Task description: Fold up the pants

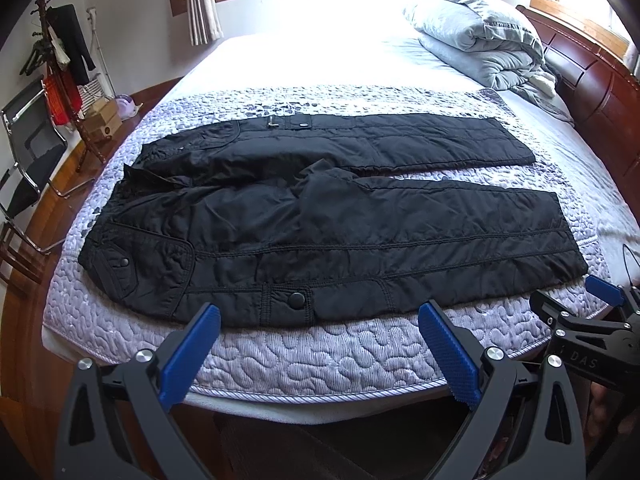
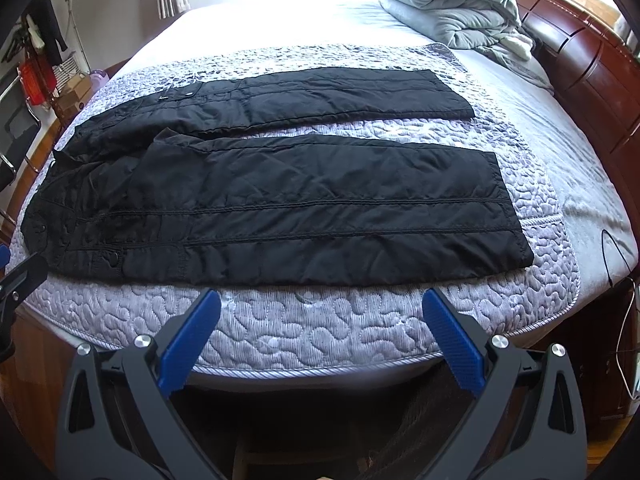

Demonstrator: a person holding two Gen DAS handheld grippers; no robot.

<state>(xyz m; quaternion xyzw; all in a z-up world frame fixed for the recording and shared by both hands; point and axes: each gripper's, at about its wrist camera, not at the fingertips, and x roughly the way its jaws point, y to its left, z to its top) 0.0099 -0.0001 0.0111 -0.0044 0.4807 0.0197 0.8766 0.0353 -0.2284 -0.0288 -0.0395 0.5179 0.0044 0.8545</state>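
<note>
Black quilted pants (image 1: 320,224) lie flat on the bed, waist to the left, both legs stretched to the right and apart. They also show in the right wrist view (image 2: 280,200). My left gripper (image 1: 320,320) is open and empty, hovering at the near mattress edge just short of the pants' near leg. My right gripper (image 2: 320,308) is open and empty, at the same edge, further right towards the leg hem. The right gripper also shows in the left wrist view (image 1: 600,312), beside the near leg's hem.
The bed has a lilac quilted mattress (image 1: 320,360) and a wooden headboard (image 1: 592,80) at right. A folded grey duvet (image 1: 480,36) lies at the far right. A chair (image 1: 28,152), coat rack (image 1: 60,60) and boxes stand left of the bed.
</note>
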